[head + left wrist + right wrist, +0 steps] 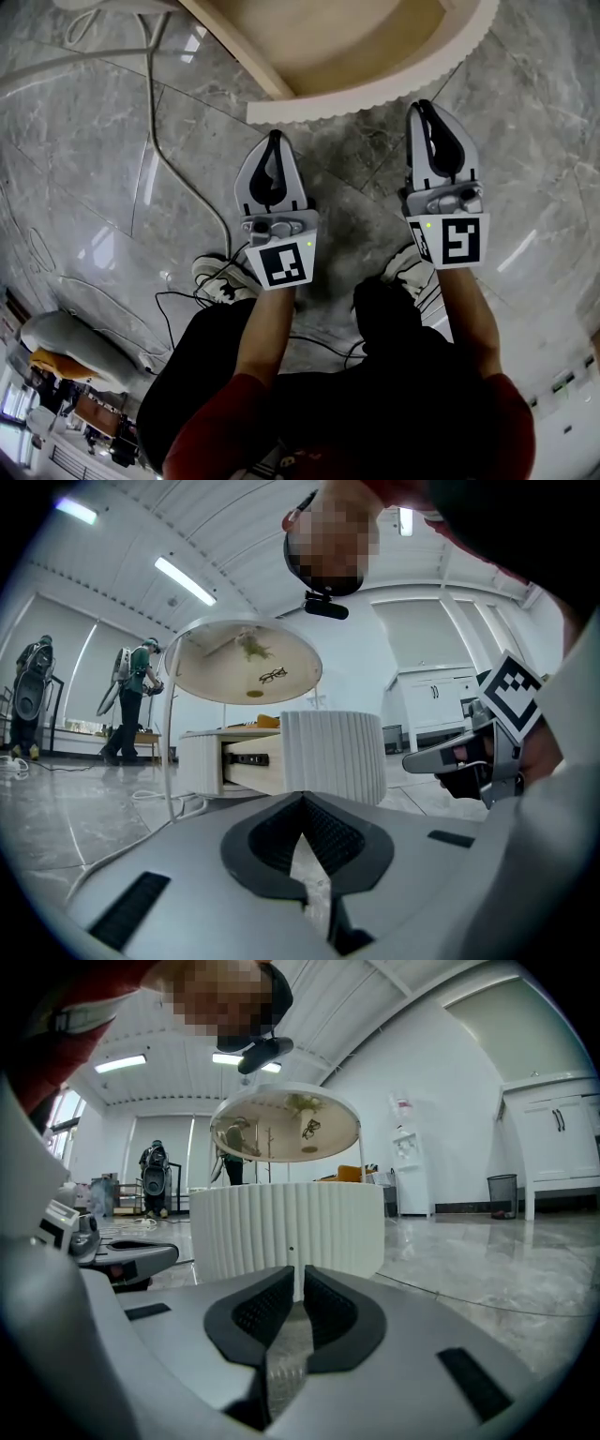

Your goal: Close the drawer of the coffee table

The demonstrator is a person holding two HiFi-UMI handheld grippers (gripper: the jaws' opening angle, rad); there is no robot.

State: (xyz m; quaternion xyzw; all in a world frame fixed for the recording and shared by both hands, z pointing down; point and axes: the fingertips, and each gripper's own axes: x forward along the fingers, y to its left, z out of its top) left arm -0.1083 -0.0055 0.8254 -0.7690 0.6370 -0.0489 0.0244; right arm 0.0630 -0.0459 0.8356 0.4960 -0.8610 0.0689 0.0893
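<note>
The coffee table's drawer stands pulled out, its wooden inside (347,37) open at the top of the head view. Its curved, ribbed white front (375,101) faces me. My right gripper (424,108) is shut and empty, with its tip right at that front; whether it touches I cannot tell. In the right gripper view the ribbed front (291,1227) fills the space just beyond the gripper (298,1283). My left gripper (274,141) is shut on nothing and sits a little short of the front. The left gripper view shows the gripper (302,803), the drawer's front (333,757) and its wooden side (251,761).
White cables (178,178) run over the grey marble floor (84,169) to the left. A round shade on a thin stand (248,663) hangs over the table. People (131,700) stand far off to the left. White cabinets (436,700) and a bin (502,1192) line the far wall.
</note>
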